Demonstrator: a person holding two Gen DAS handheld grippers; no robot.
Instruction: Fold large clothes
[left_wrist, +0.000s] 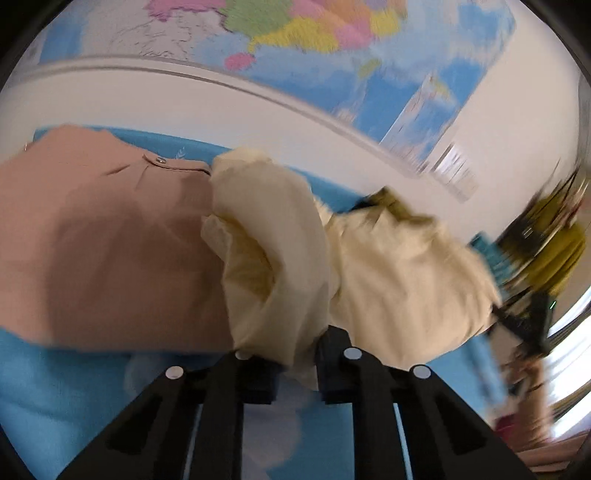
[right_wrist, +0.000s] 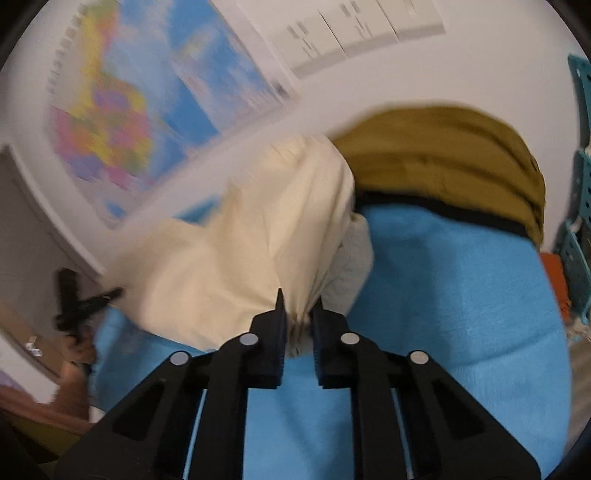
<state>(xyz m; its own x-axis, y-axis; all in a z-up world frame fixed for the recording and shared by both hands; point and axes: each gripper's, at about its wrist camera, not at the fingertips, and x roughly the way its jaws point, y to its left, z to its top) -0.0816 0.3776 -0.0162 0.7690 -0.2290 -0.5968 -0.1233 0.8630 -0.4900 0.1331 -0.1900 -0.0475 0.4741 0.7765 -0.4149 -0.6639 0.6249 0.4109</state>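
Note:
A cream garment (left_wrist: 280, 258) hangs bunched above the blue cloth-covered surface (left_wrist: 59, 391). My left gripper (left_wrist: 295, 363) is shut on a fold of it, the fabric pinched between the black fingers. In the right wrist view the same cream garment (right_wrist: 236, 258) stretches away to the left, and my right gripper (right_wrist: 299, 325) is shut on its gathered edge. The other gripper (right_wrist: 77, 302) shows small and blurred at the far left of that view, and the right gripper (left_wrist: 524, 321) appears blurred at the right of the left wrist view.
A folded tan garment (left_wrist: 103, 236) with a snap button lies left on the blue surface. A folded olive garment (right_wrist: 454, 166) lies at the back right. Teal crates (right_wrist: 580, 206) stand at the right edge. A coloured map (left_wrist: 303, 33) hangs on the white wall.

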